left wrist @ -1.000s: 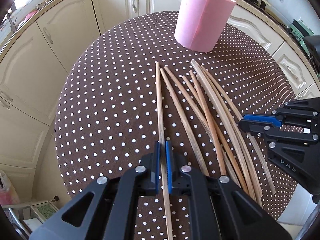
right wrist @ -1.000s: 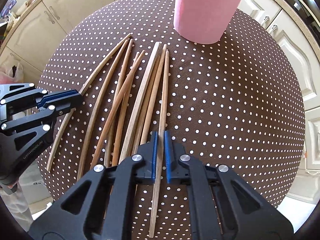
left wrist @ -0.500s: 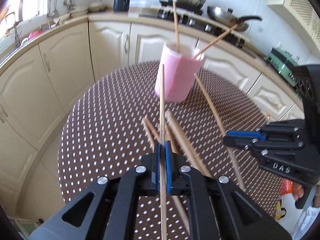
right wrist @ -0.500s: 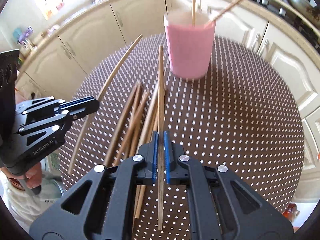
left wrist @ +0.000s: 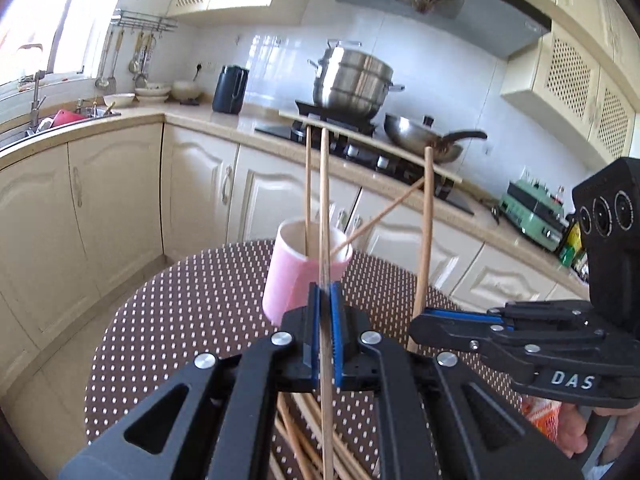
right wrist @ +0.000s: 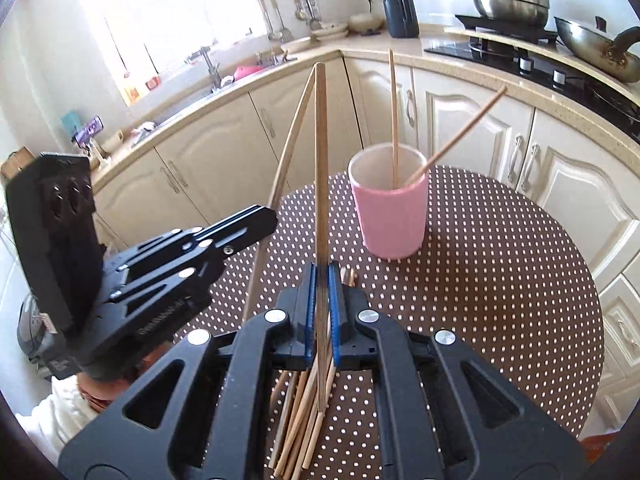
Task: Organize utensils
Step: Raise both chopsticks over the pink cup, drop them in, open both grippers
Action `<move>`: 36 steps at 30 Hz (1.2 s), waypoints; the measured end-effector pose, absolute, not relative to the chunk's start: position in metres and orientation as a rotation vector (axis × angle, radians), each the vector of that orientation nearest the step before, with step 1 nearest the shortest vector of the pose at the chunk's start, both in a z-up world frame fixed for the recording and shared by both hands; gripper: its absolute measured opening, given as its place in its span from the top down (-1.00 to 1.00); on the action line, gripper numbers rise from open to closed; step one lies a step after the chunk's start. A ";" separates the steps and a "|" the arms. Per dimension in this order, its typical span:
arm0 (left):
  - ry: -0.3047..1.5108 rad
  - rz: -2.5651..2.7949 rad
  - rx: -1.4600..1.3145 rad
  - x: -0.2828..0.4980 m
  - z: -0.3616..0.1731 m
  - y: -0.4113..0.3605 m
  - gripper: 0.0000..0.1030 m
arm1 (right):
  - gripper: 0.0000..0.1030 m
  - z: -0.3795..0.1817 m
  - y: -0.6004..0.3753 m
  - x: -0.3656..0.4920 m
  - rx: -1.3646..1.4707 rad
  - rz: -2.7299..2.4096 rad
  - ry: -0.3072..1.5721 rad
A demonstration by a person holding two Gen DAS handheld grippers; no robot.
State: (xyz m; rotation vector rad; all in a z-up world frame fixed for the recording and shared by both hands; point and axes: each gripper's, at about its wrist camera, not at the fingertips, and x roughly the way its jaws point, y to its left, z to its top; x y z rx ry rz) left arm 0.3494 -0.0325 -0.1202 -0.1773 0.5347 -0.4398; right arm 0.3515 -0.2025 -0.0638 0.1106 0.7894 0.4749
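Wooden chopsticks are what both grippers hold, one stick each. The left gripper has its blue pads squeezed tight on a chopstick that points straight up to 12 o'clock. It is gripped partway along, so the top end is free to go into the cup.

From the left gripper, the pink cup stands on the dotted table just ahead, near 12 o'clock. Two chopsticks already sit in it, one upright and one leaning toward 2 o'clock against the rim. I think the cup is the home for all the sticks.

The right gripper is also pinched shut on one chopstick, held upright too. In its own view the cup is at about 1 o'clock, a bit apart.

Under the right gripper, more loose chopsticks lie flat in a bunch on the table, toward 6 o'clock. They are still waiting, so the job looks only partly done.

Next, I think each stick must be tipped and lowered into the cup. Both may bump if they go in together.
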 end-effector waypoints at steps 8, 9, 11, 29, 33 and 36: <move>0.370 -0.414 -0.227 0.386 -0.089 -0.040 0.89 | 0.87 -0.022 -0.208 0.372 0.138 0.472 0.662; 0.353 -0.409 -0.229 0.392 -0.085 -0.042 0.89 | 0.87 -0.017 -0.209 0.377 0.143 0.471 0.647; 0.330 -0.402 -0.240 0.402 -0.079 -0.045 0.89 | 0.87 -0.009 -0.213 0.385 0.152 0.466 0.626; 0.123 -0.278 -0.284 0.472 -0.063 -0.066 0.89 | 0.88 0.023 -0.234 0.438 0.178 0.357 0.405; 0.138 -0.275 -0.266 0.477 -0.074 -0.070 0.89 | 0.88 0.010 -0.234 0.446 0.177 0.354 0.425; 0.151 -0.275 -0.253 0.476 -0.083 -0.069 0.89 | 0.87 0.002 -0.232 0.447 0.165 0.355 0.443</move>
